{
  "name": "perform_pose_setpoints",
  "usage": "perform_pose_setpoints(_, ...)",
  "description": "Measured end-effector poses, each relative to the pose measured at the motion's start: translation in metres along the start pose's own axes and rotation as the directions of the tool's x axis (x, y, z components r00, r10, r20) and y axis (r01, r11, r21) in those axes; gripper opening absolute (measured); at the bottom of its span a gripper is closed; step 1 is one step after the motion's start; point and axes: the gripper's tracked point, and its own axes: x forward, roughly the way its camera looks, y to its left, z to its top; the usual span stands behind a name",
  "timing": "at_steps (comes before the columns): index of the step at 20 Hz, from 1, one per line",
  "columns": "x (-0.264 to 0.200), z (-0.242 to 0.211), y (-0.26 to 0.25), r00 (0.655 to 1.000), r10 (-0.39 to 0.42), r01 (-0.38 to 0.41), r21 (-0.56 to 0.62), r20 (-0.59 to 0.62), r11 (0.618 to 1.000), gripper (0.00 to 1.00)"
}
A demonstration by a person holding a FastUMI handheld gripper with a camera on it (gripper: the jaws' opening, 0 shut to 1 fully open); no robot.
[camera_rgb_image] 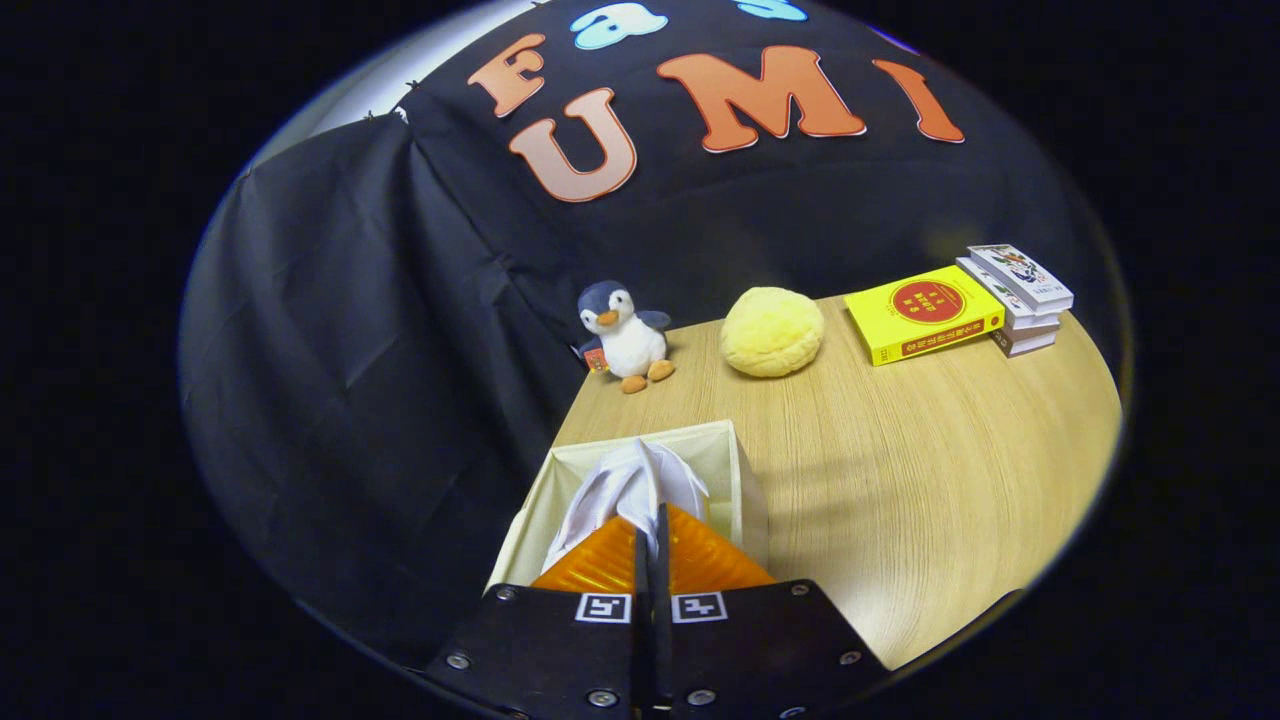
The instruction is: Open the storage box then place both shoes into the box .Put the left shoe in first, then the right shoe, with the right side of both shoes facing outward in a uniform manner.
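Claw (648, 535) closed on one shoe (625, 490)

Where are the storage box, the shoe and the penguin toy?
storage box (738, 470): gripper view, right wall near its rim.
shoe (625, 485): gripper view, white upper just ahead of the tongs.
penguin toy (630, 340): gripper view, white belly.

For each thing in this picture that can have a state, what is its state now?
Box: open, standing at the table's near corner.
Shoe: white, pinched between the jaws, over the open box.
Gripper: jaws closed on the shoe.
Penguin: upright, by the cloth wall.
Yellow plush: resting on the table.
Yellow book: lying flat, closed.
Book stack: closed, piled beside the yellow book.
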Motion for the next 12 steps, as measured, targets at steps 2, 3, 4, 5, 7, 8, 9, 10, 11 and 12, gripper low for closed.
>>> perform_pose_setpoints(2, 0.011, -0.013, -0.002, 0.999, -0.035, 0.035, 0.002, -0.027, 0.999, 0.0)
perform_pose_setpoints(3, 0.015, -0.017, -0.004, 0.998, -0.053, 0.054, 0.009, -0.024, 0.999, 0.01)
perform_pose_setpoints(4, 0.02, -0.02, -0.005, 0.998, -0.065, 0.065, 0.013, -0.022, 0.998, 0.01)
perform_pose_setpoints(5, 0.024, -0.024, -0.005, 0.997, -0.074, 0.074, 0.01, -0.016, 0.997, 0.01)
perform_pose_setpoints(7, 0.03, -0.034, -0.001, 0.997, -0.071, 0.071, -0.008, -0.04, 0.997, 0.03)
perform_pose_setpoints(8, 0.032, -0.043, -0.004, 0.994, -0.088, 0.087, -0.018, -0.072, 0.996, 0.08)
perform_pose_setpoints(9, 0.03, -0.053, -0.004, 0.989, -0.086, 0.085, -0.012, -0.116, 0.996, 0.13)
perform_pose_setpoints(10, 0.031, -0.054, 0.004, 0.991, -0.044, 0.045, 0.008, -0.129, 0.999, 0.25)
perform_pose_setpoints(11, 0.027, -0.049, 0.011, 0.992, -0.018, 0.02, 0.019, -0.125, 1.0, 0.31)
perform_pose_setpoints(12, 0.022, -0.042, 0.014, 0.994, -0.001, 0.002, 0.013, -0.11, 1.0, 0.42)
